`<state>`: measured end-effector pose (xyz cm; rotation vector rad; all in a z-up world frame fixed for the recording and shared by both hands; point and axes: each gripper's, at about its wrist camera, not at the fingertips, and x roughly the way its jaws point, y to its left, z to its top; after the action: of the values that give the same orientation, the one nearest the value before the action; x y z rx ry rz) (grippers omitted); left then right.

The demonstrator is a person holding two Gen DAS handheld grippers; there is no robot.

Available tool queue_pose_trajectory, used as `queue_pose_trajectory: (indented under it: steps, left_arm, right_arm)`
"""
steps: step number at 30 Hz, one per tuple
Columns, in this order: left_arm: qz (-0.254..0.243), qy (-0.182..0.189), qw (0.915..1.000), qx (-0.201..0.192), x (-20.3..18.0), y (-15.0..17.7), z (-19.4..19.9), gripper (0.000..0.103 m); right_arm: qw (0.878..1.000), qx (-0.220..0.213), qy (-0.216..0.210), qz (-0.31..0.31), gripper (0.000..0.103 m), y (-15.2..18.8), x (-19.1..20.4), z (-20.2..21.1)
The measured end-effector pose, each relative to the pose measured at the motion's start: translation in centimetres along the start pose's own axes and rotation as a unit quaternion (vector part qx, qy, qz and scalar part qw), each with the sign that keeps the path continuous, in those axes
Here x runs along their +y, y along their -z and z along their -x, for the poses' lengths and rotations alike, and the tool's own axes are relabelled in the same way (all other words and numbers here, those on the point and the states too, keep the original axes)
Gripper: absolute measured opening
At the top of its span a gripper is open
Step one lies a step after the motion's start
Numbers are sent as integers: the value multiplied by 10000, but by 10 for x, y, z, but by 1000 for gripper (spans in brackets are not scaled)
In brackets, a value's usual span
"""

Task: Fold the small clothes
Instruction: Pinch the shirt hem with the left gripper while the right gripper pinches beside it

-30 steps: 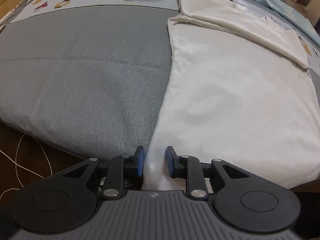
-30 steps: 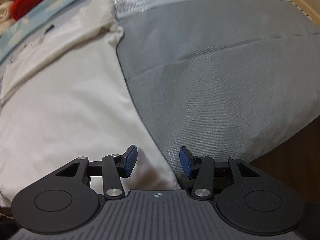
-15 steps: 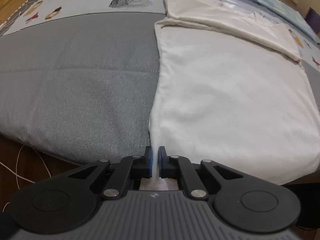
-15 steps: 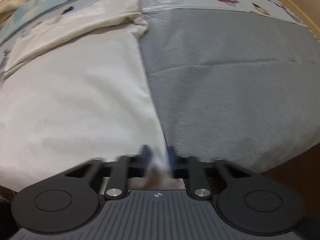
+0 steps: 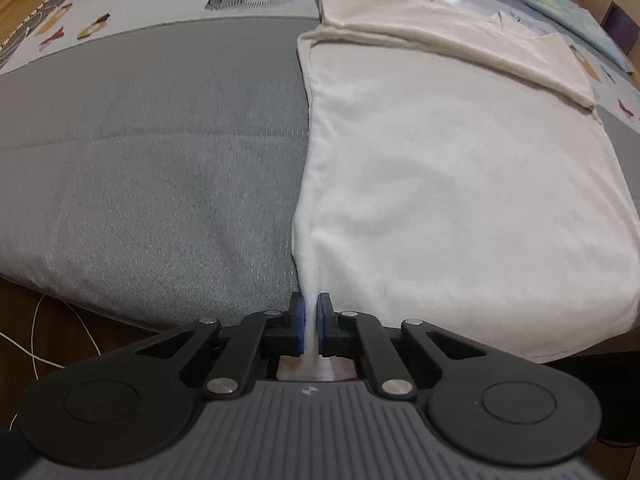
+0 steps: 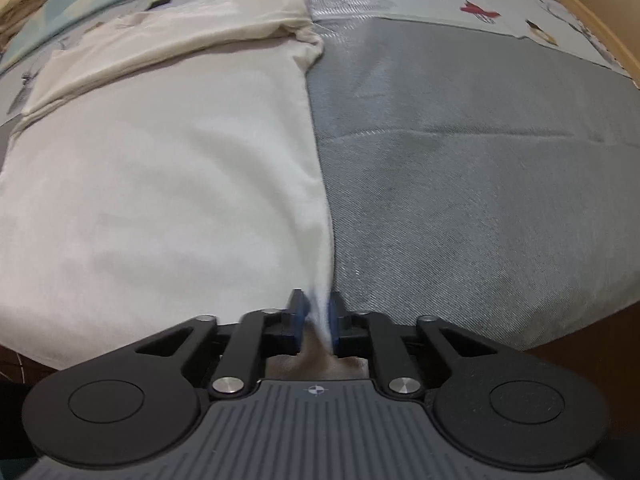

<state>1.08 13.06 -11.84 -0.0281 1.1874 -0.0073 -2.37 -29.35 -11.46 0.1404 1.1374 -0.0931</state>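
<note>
Both near corners of shirt (image 5: 460, 184) pinched; fold not yet made.

Left gripper (image 5: 310, 322) clamped on near-left hem corner, right gripper (image 6: 316, 320) clamped on near-right corner. Shirt lying flat on grey quilt (image 5: 160, 168), near hem at bed edge. Far end already doubled over in a band, sleeves seemingly tucked in. Judged partway: side folds look done, bottom-to-top fold left, then smoothing. No lift visible so far.

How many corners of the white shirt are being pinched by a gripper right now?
2. The left gripper pinches the white shirt at its near left corner; the right gripper pinches its near right corner. Far corners lie free.
</note>
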Motion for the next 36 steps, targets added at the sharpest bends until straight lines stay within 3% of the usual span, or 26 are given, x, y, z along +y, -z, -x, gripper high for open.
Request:
queue_pose_trajectory:
  steps: [4,8,10,16,18,28,36]
  left_arm:
    - [75,88,9999,-52,2,-1,4,7]
    - [17,-29,9998,178,0,1,-4,8]
    - [-75,-82,9998,176,-2,2,-4,8]
    - [-149,-144,9996,171,-5,3,-4,8]
    - [-154,-130,9997,136,-5,3,-3,6]
    - [-201,98,9991,-354,-9,0,22,5]
    - [-317,460,9951,-812,1,-19,75,4]
  right_arm:
    - [9997,-185,-47,-131,6,-3,-2,6]
    - [9996,201,66,-203,13,0,-4,-6]
    - [9998,176,114,-8,14,1,0,-6]
    - [9998,170,71,-8,14,2,-2,-7]
    - [9999,110,52,-8,9,2,-3,-5]
    - [9968,-770,-233,-42,6,-6,-1,28]
    - [9872,-1424,-713,-113,5,-33,-10,86]
